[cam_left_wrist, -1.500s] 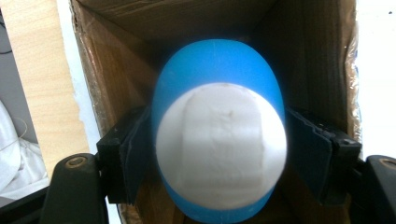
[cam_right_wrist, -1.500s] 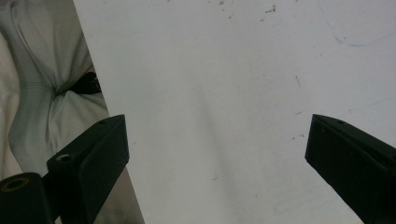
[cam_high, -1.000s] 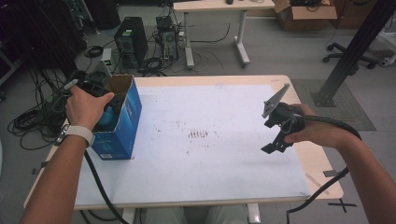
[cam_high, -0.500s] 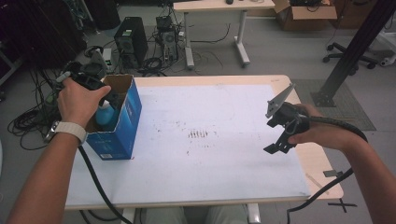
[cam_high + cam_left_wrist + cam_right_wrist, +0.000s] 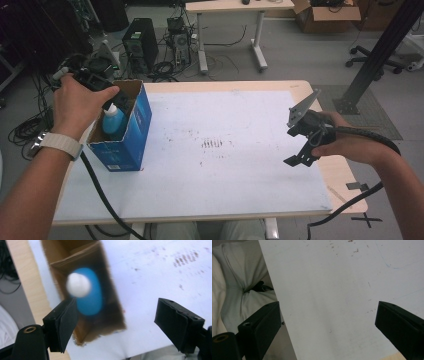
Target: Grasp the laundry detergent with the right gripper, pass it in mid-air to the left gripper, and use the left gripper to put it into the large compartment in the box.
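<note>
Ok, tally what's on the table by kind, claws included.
Blue carton: 1
Blue bottle with white cap, inside the carton: 1
Claws, left claw and right claw: 2
Total: 4

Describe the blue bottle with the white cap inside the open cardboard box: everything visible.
The blue bottle with the white cap stands upright in the open blue-sided cardboard box at the table's left edge. Its body looks like smooth plastic, oval seen from above, with a rounded white cap closed on top; its lower part is hidden by the box walls. The left gripper sits above it, jaws apart, not touching it.
</note>
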Demonstrator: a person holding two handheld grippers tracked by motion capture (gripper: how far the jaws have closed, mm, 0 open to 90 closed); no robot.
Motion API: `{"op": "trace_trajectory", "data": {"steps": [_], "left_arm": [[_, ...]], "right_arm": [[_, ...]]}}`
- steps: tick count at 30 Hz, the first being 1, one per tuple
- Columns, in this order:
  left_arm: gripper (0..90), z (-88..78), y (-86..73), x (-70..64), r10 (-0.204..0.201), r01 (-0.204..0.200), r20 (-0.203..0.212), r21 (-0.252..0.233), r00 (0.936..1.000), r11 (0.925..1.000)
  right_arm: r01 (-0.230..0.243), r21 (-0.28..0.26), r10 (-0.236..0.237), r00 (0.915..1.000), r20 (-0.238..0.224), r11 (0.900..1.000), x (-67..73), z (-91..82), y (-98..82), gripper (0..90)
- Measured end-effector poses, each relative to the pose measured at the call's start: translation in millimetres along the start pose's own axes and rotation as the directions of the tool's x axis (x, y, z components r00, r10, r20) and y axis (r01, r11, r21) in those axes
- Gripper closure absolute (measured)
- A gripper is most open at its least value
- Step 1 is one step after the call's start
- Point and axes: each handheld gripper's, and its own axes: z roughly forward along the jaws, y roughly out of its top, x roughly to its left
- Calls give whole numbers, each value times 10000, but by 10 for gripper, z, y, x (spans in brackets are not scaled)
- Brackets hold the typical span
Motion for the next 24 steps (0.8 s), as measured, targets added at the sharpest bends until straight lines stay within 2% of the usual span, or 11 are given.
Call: {"op": "trace_trajectory", "data": {"steps": [4,11,17,24], "left_arm": [[161,-88,-25,-121,426,-425,174,-53,9989,9991],[125,-174,-61,-285,854,-843,419,-259,9955,9961],[81,-224,-72,-362,960,-942,525,-358,9940,9949],[62,-276,-68,-466,1281,-1254,789,-376,9886,9914]], "right_arm": [[25,11,-25,10000,45,10000,34,-25,5,67],[29,-8,-29,10000,90,10000,58,-40,2,68],[17,5,-17,9999,122,10000,64,-62,7,69],[-12,5,12,9999,146,10000,60,-74,14,69]]}}
